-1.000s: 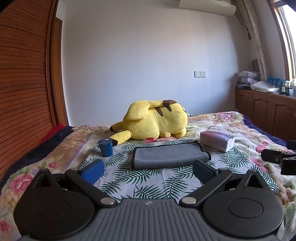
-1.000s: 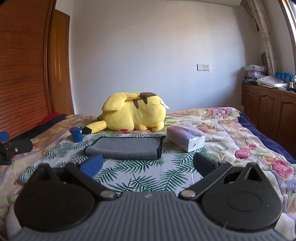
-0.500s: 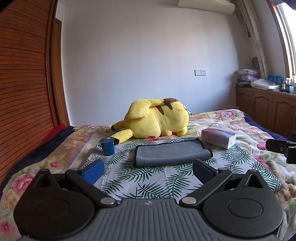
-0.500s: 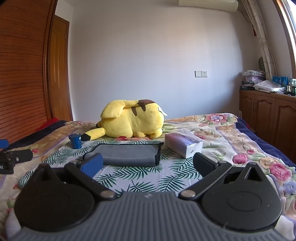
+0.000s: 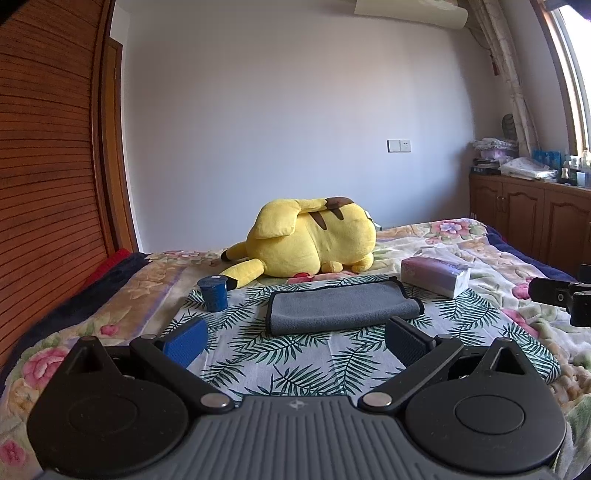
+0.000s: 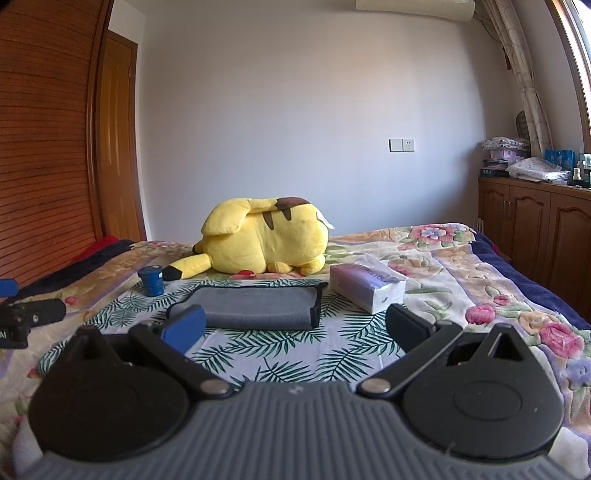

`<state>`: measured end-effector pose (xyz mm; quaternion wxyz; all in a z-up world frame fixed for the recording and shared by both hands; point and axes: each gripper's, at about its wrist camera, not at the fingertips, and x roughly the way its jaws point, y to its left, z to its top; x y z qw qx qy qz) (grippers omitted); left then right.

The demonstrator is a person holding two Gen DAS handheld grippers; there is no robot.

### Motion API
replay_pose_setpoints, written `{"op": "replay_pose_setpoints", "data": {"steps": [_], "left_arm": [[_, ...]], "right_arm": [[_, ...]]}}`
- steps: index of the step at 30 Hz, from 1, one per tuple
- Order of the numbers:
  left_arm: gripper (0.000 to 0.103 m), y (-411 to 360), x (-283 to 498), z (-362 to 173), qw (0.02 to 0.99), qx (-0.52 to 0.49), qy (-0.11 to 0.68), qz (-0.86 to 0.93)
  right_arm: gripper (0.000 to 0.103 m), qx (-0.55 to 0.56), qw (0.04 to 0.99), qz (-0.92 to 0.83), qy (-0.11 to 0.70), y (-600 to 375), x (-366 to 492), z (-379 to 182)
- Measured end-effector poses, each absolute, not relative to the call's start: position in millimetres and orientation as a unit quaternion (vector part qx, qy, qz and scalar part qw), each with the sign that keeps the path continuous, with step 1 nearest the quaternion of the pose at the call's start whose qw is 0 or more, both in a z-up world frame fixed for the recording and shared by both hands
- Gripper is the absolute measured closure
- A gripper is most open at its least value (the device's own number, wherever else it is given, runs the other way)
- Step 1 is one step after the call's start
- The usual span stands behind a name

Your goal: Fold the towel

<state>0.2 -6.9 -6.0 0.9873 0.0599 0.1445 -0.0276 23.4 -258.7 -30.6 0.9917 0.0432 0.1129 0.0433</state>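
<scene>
Both grippers hang spread wide with nothing between their fingers: the left gripper point(image 5: 295, 341) and the right gripper point(image 6: 293, 326) each sit low over the palm-leaf cloth point(image 5: 295, 363) that covers the middle of the flowered bed point(image 6: 480, 273). Compared with a second ago, both cameras have tipped upward and drawn slightly back, so more wall and the air conditioner point(image 6: 413, 9) now show, and the bed sits lower in each view. The grey towel point(image 5: 341, 306) lies where it lay before, already folded into a flat oblong on the leaf cloth, its dark-trimmed edge turned up at the right end; neither gripper touches it. A blue cup point(image 5: 213, 293) stands just left of the towel, a tissue pack point(image 5: 436, 275) just right of it, and a yellow plush toy point(image 5: 310, 240) lies behind, all unmoved. In the left view the right gripper's dark finger shows at the frame's right edge, higher than it was.
</scene>
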Motion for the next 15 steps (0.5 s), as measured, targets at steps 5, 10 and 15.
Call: {"op": "replay_pose_setpoints", "data": {"steps": [5,10,15], "left_arm": [[0.0,-6.9,-0.7,-5.8,0.987,0.058,0.144,-0.029],[0.0,-7.5,-1.1,-5.8,0.987,0.059,0.145,-0.029],[0.0,-8.4,-1.7,-6.2,0.987,0.06,0.145,-0.029]], "right_arm": [[0.0,0.043,0.992,0.043,0.113,-258.9,23.5,-30.4],[0.0,0.044,0.992,0.043,0.114,-258.5,23.9,-30.9],[0.0,0.044,0.992,0.043,0.114,-258.2,23.8,-31.4]]}}
